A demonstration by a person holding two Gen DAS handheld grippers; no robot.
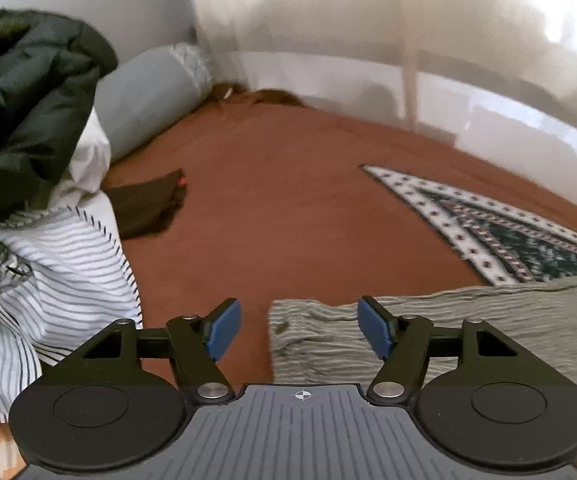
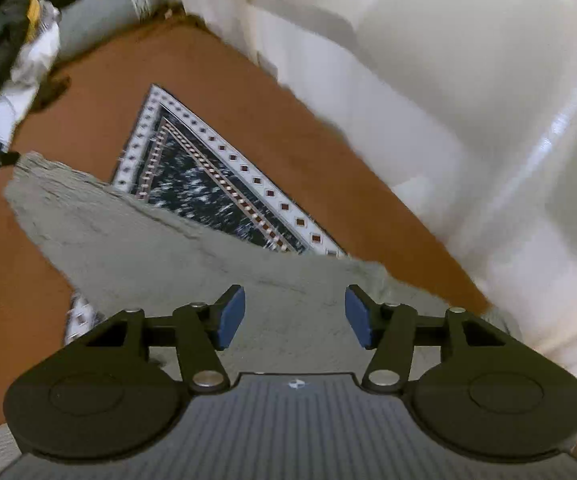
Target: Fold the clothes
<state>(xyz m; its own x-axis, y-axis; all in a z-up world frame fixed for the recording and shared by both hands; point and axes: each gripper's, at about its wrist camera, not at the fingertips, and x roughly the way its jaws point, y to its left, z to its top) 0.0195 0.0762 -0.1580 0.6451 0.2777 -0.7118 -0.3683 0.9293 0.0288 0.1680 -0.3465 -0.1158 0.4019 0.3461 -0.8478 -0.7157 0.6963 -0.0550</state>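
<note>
Left wrist view shows your left gripper (image 1: 299,330) with jaws wide and empty above the grey-green ribbed garment (image 1: 448,328), folded at lower right on the rust bedspread (image 1: 272,200). Your right gripper (image 2: 295,316) gapes empty over it too. Unfolded pile (image 1: 28,208) waits left.

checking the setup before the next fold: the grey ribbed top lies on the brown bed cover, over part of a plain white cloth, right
Not quite. The cloth under the grey ribbed top is patterned: dark with a white diamond border, not plain white. The right wrist view shows it. The top does lie on the brown bed cover.
</note>
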